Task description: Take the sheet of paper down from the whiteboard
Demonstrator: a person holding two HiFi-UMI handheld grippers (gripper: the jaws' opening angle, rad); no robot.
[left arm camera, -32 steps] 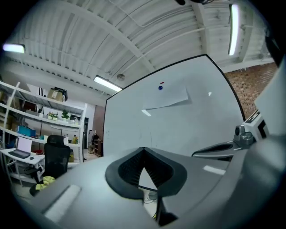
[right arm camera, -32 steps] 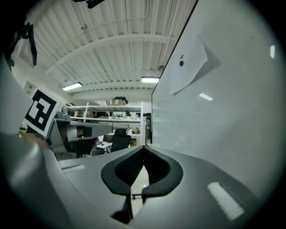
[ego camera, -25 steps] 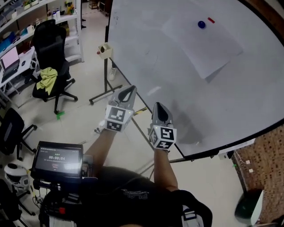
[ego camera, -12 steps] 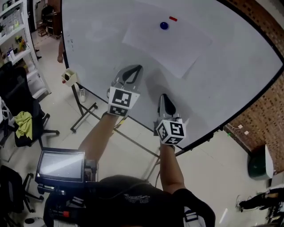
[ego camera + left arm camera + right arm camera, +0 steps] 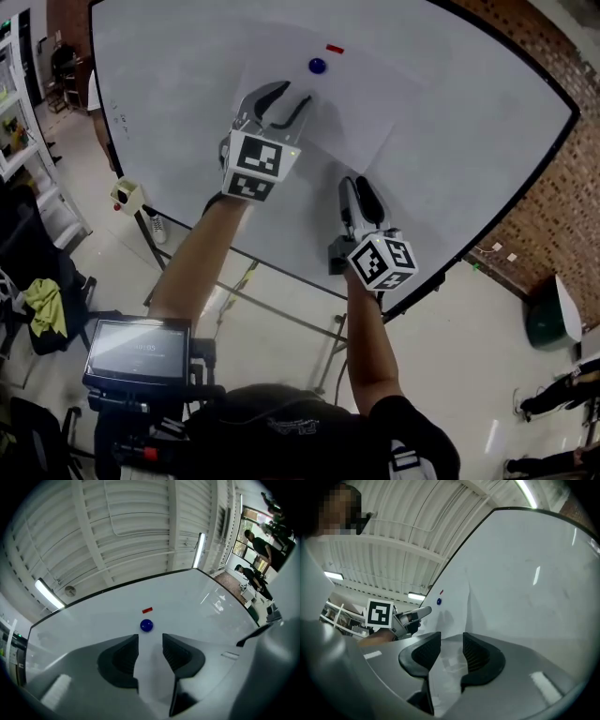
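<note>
Reaching for the sheet of paper (image 5: 370,112) pinned upper centre on the whiteboard (image 5: 478,141) by a blue magnet (image 5: 317,66). Opening left gripper (image 5: 292,94) below the magnet and right gripper (image 5: 357,185) near the sheet's lower edge, gripping nothing. Risks tearing if tugged against the magnet.

White paper (image 5: 366,108), blue magnet (image 5: 317,66), red strip (image 5: 335,49)
</note>
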